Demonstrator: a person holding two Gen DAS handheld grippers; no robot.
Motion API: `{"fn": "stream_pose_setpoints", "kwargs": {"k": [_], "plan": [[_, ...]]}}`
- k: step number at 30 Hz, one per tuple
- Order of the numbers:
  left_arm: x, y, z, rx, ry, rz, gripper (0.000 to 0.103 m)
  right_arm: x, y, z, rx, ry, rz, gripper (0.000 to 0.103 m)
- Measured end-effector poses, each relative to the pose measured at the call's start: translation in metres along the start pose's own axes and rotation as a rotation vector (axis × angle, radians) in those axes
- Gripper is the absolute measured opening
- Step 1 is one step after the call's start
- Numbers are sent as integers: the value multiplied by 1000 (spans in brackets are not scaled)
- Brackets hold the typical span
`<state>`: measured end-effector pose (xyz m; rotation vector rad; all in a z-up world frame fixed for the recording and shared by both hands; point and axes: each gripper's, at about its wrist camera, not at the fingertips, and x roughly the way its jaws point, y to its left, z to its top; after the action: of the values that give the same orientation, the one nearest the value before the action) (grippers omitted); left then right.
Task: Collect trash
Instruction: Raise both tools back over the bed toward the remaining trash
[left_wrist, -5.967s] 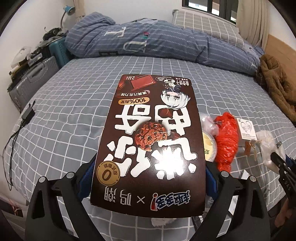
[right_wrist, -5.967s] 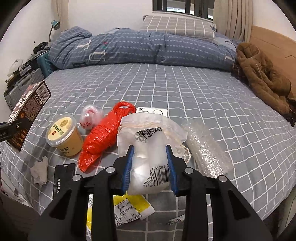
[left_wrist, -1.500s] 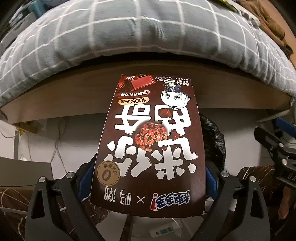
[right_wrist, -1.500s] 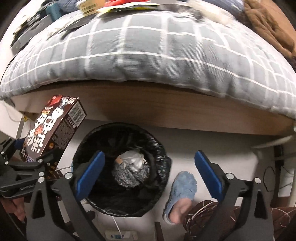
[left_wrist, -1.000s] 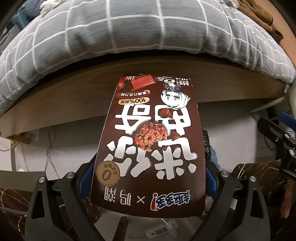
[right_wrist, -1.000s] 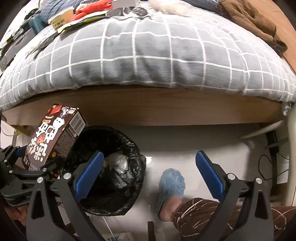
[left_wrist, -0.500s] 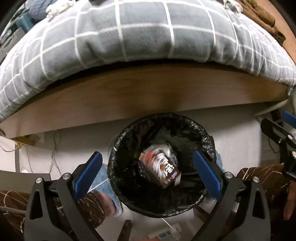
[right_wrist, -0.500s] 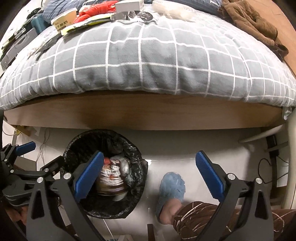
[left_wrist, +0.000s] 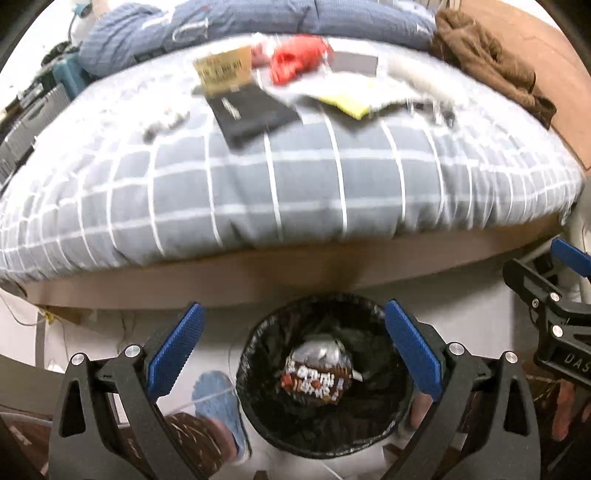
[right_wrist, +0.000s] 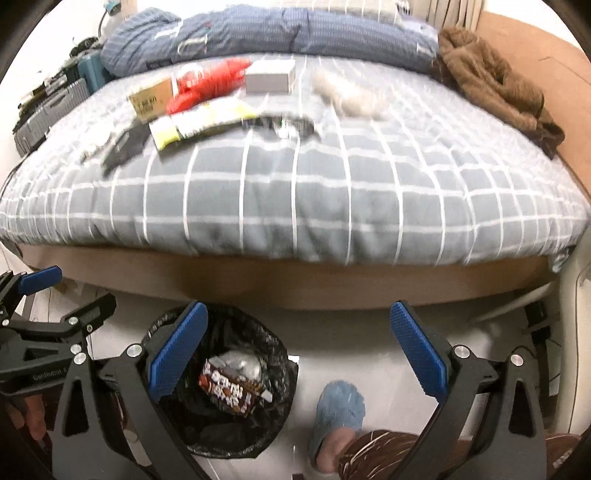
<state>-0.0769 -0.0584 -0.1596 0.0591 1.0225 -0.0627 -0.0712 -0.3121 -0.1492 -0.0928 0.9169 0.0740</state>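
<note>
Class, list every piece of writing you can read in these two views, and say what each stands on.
"GenRobot.A": white, on the body of the left gripper.
Right gripper: white letters cut by the picture's edge, unreadable.
Cookie box in the bin: white characters, too blurred.
Cup on the bed: label too blurred.
Black packet: print too blurred.

Both fisheye views are evenly and brightly lit indoors, with straight lines bowing and black vignette at the corners, motion blur smearing the litter on the far bed (left_wrist: 295, 192), and shadow under the bed frame.
</note>
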Motion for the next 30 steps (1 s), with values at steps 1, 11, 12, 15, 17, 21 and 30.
{"fn": "stream_pose_setpoints", "kwargs": {"k": [1,11,12,15,17,21,30], "plan": [[-4,1,3,-5,-10,-1,96,-3,0,3,1,-13,-3,95],[-30,11,29,-24,-80,-8,96,-22,-5,23,26,-82,-5,95],[-31,13,31,-26,-85,-8,96,-24,-6,24,27,-87,-5,95],[-37,18,44,-38,-110,-7,96,-30,-6,33,28,-110,-4,95],[-40,22,53,-46,-127,-1,96,-33,-6,40,26,-128,-4,95],[-40,31,69,-65,-140,9,96,-36,-10,58,35,-151,3,95],[-27,57,118,-89,-159,36,96,-24,-10,110,9,-174,-3,95]]}}
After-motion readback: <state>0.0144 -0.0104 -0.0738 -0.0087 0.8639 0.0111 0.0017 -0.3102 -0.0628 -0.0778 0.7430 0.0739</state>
